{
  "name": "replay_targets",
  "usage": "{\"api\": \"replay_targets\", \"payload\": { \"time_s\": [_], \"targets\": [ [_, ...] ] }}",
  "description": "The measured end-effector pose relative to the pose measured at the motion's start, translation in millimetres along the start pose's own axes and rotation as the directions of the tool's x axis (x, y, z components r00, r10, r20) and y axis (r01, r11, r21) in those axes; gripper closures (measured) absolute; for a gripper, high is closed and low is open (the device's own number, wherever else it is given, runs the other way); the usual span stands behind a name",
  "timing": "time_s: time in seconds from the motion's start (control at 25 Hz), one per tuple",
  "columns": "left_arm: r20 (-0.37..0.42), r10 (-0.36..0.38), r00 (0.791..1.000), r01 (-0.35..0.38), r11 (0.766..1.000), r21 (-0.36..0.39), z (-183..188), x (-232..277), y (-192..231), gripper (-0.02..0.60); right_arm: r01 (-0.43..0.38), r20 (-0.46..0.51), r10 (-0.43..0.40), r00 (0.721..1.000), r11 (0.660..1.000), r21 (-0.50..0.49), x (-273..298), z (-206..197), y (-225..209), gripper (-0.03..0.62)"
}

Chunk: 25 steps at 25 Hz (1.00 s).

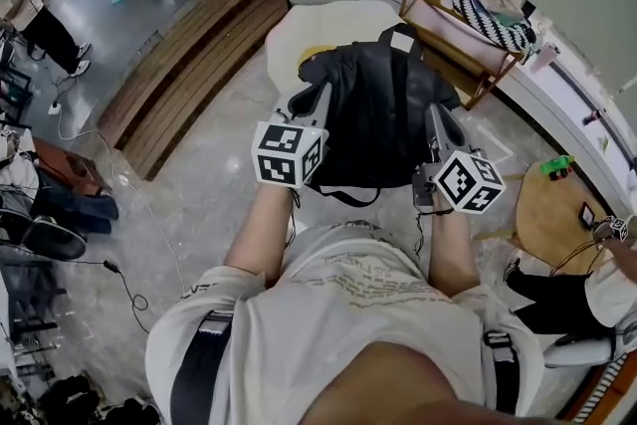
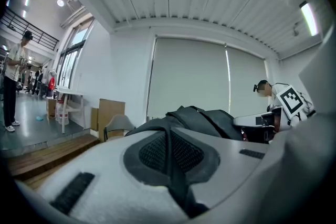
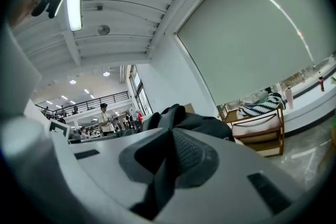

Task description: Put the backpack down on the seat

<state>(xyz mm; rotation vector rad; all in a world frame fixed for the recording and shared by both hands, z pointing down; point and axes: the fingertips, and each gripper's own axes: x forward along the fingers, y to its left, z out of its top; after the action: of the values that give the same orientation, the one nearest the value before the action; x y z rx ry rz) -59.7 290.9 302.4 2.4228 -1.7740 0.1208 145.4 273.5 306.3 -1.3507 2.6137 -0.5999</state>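
Black backpack [image 1: 378,114] is held aloft over the near edge of the cream seat [image 1: 289,33], not yet set down. Left gripper [image 1: 320,97] and right gripper [image 1: 436,114] are each pinched shut on thin backpack fabric. Risk: fabric slips from the thin pinch, and the bag is dropped short of the seat or slides off.
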Motion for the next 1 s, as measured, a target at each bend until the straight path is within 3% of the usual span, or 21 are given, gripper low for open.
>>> {"api": "replay_targets", "payload": {
  "time_s": [0.48, 1.0],
  "targets": [
    [0.02, -0.017, 1.0, 0.017, 1.0, -0.004, 3, -17, 44, 0.554, 0.017, 0.015, -0.017, 1.0, 1.0, -0.014, 23, -14, 40, 0.553],
    [0.046, -0.01, 0.999, 0.01, 1.0, -0.001, 21, 5, 89, 0.554, 0.006, 0.028, -0.005, 1.0, 0.999, -0.039, 73, 0, 54, 0.553]
  ]
}}
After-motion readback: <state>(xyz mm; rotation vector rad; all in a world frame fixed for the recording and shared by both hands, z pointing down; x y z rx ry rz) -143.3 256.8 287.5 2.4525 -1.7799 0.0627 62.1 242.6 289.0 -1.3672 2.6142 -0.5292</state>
